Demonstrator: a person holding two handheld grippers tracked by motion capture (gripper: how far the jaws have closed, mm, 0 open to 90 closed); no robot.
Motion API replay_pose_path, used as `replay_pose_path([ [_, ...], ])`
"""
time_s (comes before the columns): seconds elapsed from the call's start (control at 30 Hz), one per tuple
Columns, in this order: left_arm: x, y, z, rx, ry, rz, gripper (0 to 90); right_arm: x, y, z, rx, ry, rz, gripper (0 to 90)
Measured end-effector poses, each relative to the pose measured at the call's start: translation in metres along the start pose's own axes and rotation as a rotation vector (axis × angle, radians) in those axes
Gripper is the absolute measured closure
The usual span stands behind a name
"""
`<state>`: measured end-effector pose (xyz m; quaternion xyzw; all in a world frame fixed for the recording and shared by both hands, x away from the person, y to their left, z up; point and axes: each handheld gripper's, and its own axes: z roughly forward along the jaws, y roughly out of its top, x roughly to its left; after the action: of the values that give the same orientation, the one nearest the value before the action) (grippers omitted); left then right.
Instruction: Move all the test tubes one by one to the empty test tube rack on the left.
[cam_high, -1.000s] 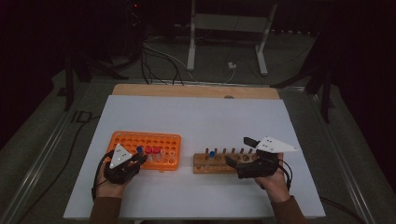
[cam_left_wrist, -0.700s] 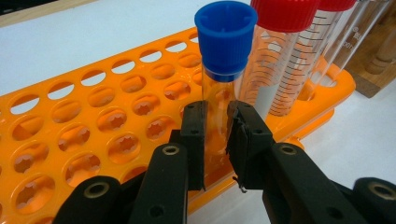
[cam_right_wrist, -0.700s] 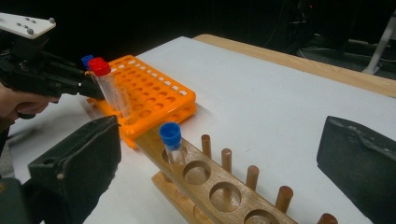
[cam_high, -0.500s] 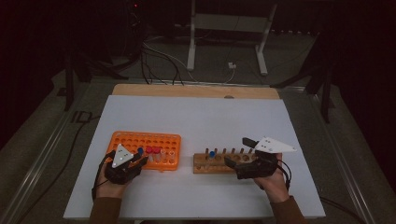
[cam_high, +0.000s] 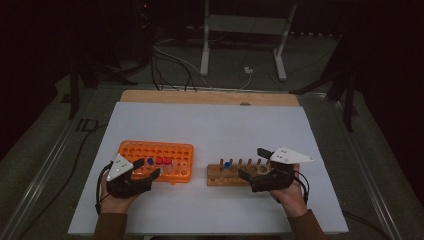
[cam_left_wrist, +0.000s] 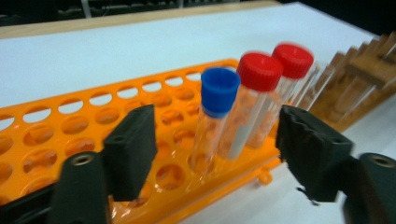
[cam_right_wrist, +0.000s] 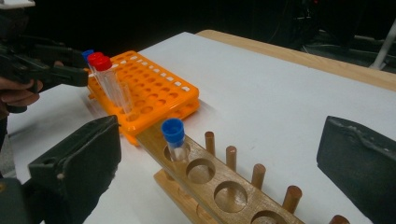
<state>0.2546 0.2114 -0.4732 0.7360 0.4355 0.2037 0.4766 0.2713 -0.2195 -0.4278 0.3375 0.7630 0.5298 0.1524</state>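
Left gripper (cam_left_wrist: 212, 154) stands wide, jaws either side of the blue-capped tube (cam_left_wrist: 214, 116) in the orange rack (cam_high: 156, 160): approach step, judged. Next calls for closing squarely. Right gripper (cam_high: 256, 165) wide, empty, at the wooden rack (cam_high: 235, 174).

Dark room; white stand (cam_high: 243, 35), floor cables (cam_high: 170, 60).
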Motion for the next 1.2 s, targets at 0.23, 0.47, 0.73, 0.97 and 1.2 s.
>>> replay_pose_path([
  [0.23, -0.005, 0.004, -0.001, -0.051, 0.012, -0.019, 16.1, 0.001, -0.002, 0.006, 0.010, 0.008, 0.007, 0.0],
  [0.47, -0.011, 0.009, -0.001, -0.083, 0.015, -0.024, 6.1, 0.004, -0.005, 0.016, 0.042, 0.023, 0.006, 2.4],
  [0.73, -0.017, 0.013, -0.002, -0.115, 0.003, -0.017, 0.2, 0.011, -0.010, 0.032, 0.089, 0.050, -0.021, 19.3],
  [0.97, -0.024, 0.017, -0.003, -0.134, 0.021, -0.001, 0.3, 0.025, -0.014, 0.045, 0.109, 0.046, -0.107, 51.7],
  [1.2, -0.035, 0.025, -0.002, -0.148, 0.002, 0.023, 0.3, 0.029, -0.017, 0.055, 0.138, 0.043, -0.147, 68.9],
])
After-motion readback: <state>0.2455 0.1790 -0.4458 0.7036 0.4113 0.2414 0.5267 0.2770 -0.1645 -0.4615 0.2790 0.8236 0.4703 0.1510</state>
